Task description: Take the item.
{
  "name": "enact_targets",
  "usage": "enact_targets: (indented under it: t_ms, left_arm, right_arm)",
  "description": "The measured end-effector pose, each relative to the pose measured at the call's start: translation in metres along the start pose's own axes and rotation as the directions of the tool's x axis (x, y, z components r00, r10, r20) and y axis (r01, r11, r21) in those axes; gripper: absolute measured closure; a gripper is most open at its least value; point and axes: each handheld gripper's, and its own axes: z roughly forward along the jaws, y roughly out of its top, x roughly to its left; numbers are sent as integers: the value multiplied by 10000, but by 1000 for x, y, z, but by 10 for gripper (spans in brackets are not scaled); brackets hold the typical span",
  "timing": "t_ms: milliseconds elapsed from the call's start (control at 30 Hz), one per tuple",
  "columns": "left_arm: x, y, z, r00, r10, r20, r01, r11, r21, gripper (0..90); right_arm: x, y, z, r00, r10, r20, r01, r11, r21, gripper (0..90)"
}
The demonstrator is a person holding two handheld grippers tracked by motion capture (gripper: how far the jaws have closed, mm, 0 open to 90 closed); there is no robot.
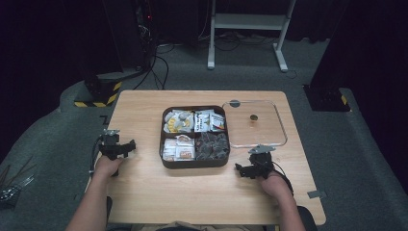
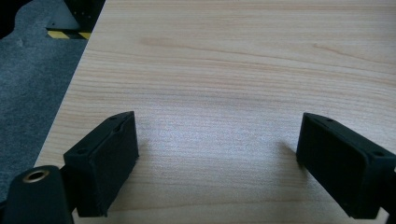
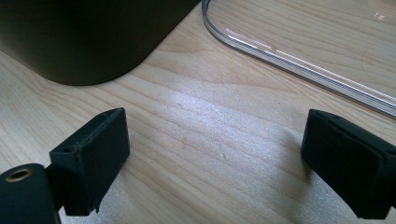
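Observation:
A dark brown box with four compartments of wrapped snacks sits in the middle of the wooden table. Its clear lid lies flat to the box's right. My left gripper rests near the table's left edge, well left of the box; in the left gripper view it stands open over bare wood. My right gripper sits just right of the box's near corner, below the lid. In the right gripper view it is open and empty, with the box's corner and the lid's rim ahead.
The table's left edge drops to grey carpet. Beyond the far edge stand a white table frame, cables and a black stand base with yellow-black tape. A small tape patch lies near the right front corner.

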Motion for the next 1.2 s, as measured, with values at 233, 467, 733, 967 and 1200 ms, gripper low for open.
enact_targets:
  t_ms: [233,467,733,967,1200]
  left_arm:
    - [-2,-2,-2,9998,-128,-129,128,9999,1,131]
    - [-2,-2,-2,9999,-122,-121,122,9999,22,119]
    - [0,2,2,9999,122,115,-123,9999,72,102]
    - [1,5,0,9979,580,292,-585,9981,167,161]
    - [3,10,-2,9950,760,652,-807,9941,725,201]
  right_arm:
    - [0,0,0,10000,-15,12,15,10000,-14,78]
    - [0,0,0,10000,-13,6,13,10000,-13,78]
    - [-1,1,1,10000,-11,-36,11,10000,-11,77]
    - [-2,1,1,10000,43,-72,-43,10000,-50,79]
    - [-3,1,1,9999,103,-138,-104,9999,-75,79]
